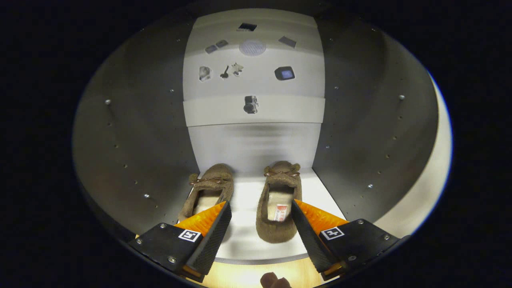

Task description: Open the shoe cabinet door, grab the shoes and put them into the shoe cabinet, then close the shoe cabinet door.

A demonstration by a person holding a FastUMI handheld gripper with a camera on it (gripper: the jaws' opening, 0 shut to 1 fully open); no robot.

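**Already Shelved: Both Shoes Inside the Cabinet**

Inside the shoe cabinet (132, 144), we find the pair sitting on the white shelf (246, 200), toes pointing toward the back wall. We see the left shoe (208, 192) close to the cabinet's dark left side panel, its heel partly hidden behind our left finger. We see the right shoe (278, 200) a little apart from it, nearer the middle of the shelf, with a bow on its toe and a small label showing in its insole. Both are brown, fuzzy slippers lying flat and upright on their soles.

Our claw (260, 216) is spread wide, with nothing held between its fingers. The right shoe's heel lies just ahead of the gap, and the right finger overlaps that shoe's outer edge in the view; we cannot tell whether it touches. The left finger covers the rear of the left shoe the same way.

Higher up at the back we make out pale panels (256, 80) carrying several small dark items, too small for us to identify. Below the shelf's front lip a strip of light wooden surface (240, 276) shows, and a fingertip (274, 281) appears just beneath the claw.
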